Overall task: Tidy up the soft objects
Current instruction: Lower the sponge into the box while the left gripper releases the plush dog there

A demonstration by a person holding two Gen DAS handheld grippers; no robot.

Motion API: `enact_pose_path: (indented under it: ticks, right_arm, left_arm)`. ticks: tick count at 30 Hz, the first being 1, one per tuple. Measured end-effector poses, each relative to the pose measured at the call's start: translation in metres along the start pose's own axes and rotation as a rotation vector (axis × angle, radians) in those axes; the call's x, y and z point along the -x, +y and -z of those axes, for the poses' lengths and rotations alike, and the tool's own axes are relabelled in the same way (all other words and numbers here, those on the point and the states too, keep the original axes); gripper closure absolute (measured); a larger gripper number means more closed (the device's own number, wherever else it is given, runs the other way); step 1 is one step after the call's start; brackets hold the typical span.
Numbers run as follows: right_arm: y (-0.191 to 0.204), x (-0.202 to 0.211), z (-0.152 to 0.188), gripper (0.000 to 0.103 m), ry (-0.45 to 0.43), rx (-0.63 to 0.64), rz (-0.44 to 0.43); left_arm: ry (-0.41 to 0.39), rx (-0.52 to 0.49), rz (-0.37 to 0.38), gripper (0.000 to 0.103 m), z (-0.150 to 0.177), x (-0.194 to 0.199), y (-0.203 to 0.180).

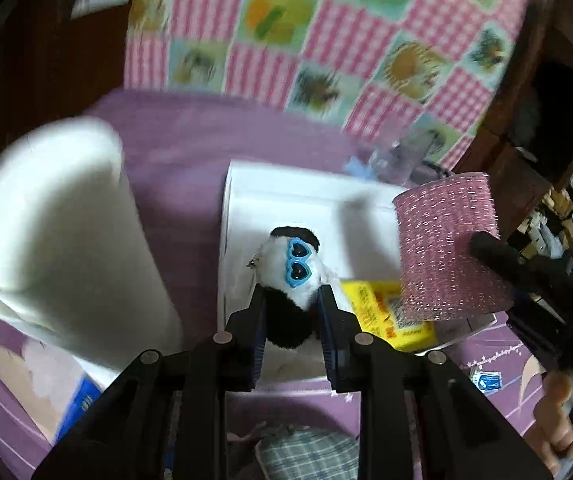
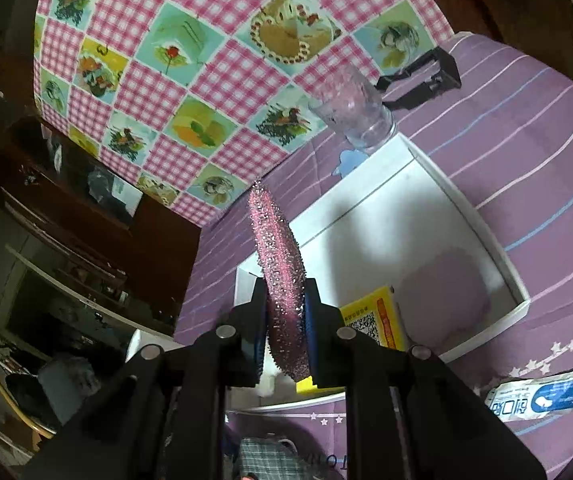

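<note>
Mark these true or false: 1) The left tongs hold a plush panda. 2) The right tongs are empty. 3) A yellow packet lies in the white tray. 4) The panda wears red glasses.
1) True: the left tongs grip the plush panda over the white tray.
2) False: the right tongs clamp a pink glittery sponge.
3) True: the yellow packet lies inside it.
4) False: the glasses are blue hearts.

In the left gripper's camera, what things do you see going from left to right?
White roll → panda toy in the left gripper → yellow box → pink scrubber → right gripper.
</note>
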State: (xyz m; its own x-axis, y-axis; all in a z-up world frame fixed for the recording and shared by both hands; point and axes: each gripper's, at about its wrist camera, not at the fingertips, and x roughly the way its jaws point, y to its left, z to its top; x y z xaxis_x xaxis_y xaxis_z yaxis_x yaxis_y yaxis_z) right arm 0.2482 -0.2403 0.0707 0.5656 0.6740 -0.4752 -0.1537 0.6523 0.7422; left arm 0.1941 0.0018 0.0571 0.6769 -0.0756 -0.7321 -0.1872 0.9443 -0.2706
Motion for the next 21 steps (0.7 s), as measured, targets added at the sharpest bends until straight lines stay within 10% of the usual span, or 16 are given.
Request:
enact_pose_path:
  ticks: [8,21]
  right_arm:
    - [0.000,-0.011,0.009,0.085,0.033,-0.011,-0.024]
    - [-0.002,-0.013,0.011,0.085,0.008,-0.038,-0.046]
  left_arm:
    - [0.130,0.005,-0.065,0.075,0.005,-0.021,0.006]
    - [0.089,-0.026,-0.040,0.045,0.004,0.002,0.004]
